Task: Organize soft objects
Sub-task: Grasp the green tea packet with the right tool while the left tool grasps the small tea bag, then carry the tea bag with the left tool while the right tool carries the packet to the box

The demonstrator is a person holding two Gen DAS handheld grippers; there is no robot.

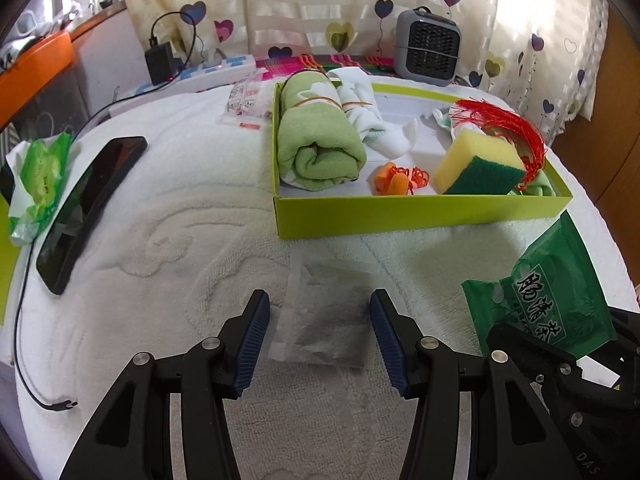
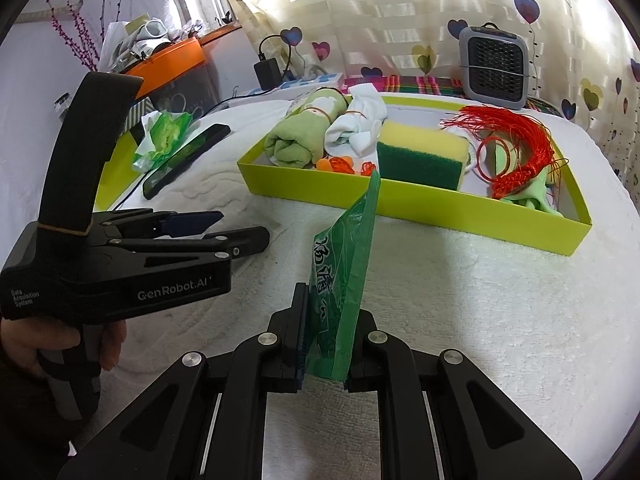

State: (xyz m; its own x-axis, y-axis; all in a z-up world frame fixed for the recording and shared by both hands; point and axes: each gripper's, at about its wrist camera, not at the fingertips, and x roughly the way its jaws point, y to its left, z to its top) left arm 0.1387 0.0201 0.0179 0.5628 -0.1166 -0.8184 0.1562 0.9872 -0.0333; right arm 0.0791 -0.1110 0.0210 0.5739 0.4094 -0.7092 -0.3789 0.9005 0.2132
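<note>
Both wrist views low, facing tray [image 1: 420, 212].

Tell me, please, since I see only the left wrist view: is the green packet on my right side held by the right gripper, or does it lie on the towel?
Observer: It is held. The right wrist view shows the right gripper shut on the green packet, which stands on edge and points toward the yellow-green box.
Operator: And does my left gripper touch the towel?
Observer: From the side, the left gripper lies almost level and low over the white towel. I cannot tell whether it touches.
</note>
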